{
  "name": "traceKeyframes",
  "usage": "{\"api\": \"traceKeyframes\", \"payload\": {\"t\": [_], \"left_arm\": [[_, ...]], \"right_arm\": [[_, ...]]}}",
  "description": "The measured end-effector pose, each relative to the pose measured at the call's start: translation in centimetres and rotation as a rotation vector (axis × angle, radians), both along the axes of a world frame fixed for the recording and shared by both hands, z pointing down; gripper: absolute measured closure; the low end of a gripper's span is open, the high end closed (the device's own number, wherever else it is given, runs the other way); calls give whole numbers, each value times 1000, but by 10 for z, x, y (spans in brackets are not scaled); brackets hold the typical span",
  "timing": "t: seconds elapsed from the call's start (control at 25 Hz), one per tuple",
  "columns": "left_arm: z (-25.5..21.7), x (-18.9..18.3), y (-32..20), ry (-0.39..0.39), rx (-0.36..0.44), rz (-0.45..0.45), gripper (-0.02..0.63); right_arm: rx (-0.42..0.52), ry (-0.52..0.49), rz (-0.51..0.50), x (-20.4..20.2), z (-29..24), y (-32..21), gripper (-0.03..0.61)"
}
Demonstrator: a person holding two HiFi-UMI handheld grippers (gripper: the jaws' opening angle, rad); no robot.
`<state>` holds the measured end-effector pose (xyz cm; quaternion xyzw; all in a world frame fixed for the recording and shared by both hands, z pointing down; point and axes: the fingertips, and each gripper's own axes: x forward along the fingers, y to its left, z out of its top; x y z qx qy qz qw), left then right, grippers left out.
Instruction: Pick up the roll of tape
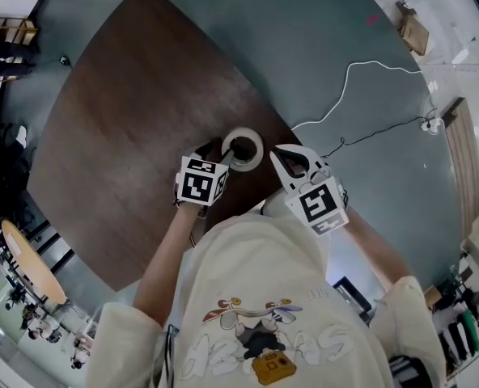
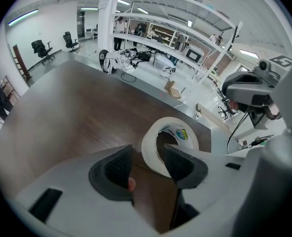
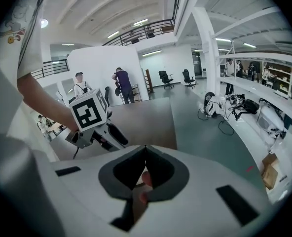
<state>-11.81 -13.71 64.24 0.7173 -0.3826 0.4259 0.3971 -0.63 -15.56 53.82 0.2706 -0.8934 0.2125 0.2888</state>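
White roll of tape (image 2: 185,135) lies flat on the dark brown wooden table (image 2: 77,112). Its near wall sits between my left gripper's (image 2: 147,157) parted fingers. My right gripper (image 3: 145,154) is clenched on nothing, above the grey floor (image 1: 320,39).

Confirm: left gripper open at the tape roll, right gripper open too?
No. The right gripper is shut, jaws together with nothing between them, as the right gripper view shows. The left gripper is open at the roll of tape.
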Motion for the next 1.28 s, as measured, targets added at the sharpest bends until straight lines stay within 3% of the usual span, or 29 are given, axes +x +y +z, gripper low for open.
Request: {"api": "traceKeyframes", "payload": {"t": [0.48, 0.68, 0.92, 1.08, 1.28], "left_arm": [[27, 8, -12, -43, -27, 48, 438], [39, 11, -9, -52, -32, 42, 488], [46, 8, -7, -104, -33, 20, 506], [49, 7, -11, -179, -3, 53, 528], [42, 4, -7, -185, 4, 55, 528]], "right_arm": [[-47, -17, -31, -9, 33, -23, 572], [-47, -15, -39, -9, 38, -29, 572], [-41, -19, -34, -9, 38, -29, 572], [-35, -24, -30, -10, 31, -29, 572], [-23, -40, -33, -9, 19, -18, 572]]}}
